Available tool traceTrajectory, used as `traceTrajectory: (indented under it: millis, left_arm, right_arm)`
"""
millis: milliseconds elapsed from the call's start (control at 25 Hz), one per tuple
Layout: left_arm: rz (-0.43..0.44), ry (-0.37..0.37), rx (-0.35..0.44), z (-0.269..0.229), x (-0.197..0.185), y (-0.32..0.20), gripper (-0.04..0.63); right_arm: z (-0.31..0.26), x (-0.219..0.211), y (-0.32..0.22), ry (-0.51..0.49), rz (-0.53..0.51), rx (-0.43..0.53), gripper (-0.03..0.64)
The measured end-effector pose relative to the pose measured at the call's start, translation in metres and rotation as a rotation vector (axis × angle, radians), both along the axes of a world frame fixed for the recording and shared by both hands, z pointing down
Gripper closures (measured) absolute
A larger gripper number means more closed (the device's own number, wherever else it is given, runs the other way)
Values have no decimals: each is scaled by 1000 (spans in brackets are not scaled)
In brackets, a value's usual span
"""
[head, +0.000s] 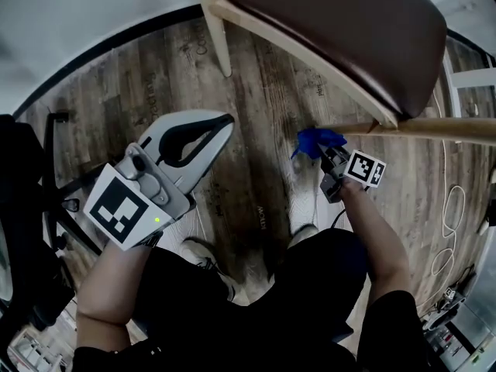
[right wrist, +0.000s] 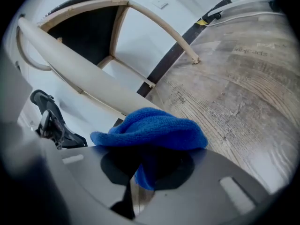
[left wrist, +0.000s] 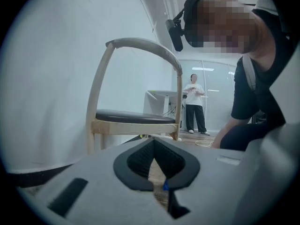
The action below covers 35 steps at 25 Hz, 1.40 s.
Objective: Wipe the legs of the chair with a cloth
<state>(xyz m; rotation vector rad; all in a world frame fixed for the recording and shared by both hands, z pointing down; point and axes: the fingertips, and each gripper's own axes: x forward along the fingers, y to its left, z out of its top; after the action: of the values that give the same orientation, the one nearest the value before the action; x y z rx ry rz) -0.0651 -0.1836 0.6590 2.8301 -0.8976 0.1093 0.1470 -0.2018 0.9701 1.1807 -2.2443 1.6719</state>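
Right gripper [head: 328, 155] pinches cloth [head: 316, 140] just beside chair leg [head: 434, 128]; press firm, slide along whole length (left gripper [head: 217, 126] pressed together, empty).

Cool, even indoor light, head view dimmer. Strong fisheye bend and black corners in all three. Soft shadow under chair [head: 333, 37] on floor [head: 256, 130]. White wall [left wrist: 47, 78] washed out. Nearest foreground in my gripper views blurry; cloth [right wrist: 150, 128] sharp.
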Motion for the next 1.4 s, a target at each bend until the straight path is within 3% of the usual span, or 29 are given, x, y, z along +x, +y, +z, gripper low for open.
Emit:
traceTrajectory:
  millis: [120, 520, 800, 1200, 1400]
  left_arm:
    - [21, 32, 18, -7, 14, -2, 597]
    - [85, 49, 37, -11, 52, -5, 597]
    - [103, 63, 49, -13, 63, -7, 597]
    - [101, 67, 51, -12, 59, -8, 597]
    - [99, 61, 57, -12, 52, -5, 597]
  right_arm:
    - [-46, -5, 2, -77, 3, 25, 552]
    - [-186, -8, 2, -95, -90, 168, 552]
    - [-262, -13, -1, -147, -71, 250, 552]
    - [-305, -20, -7, -197, -44, 266, 552]
    - [-313, -47, -21, -257, -39, 275, 552]
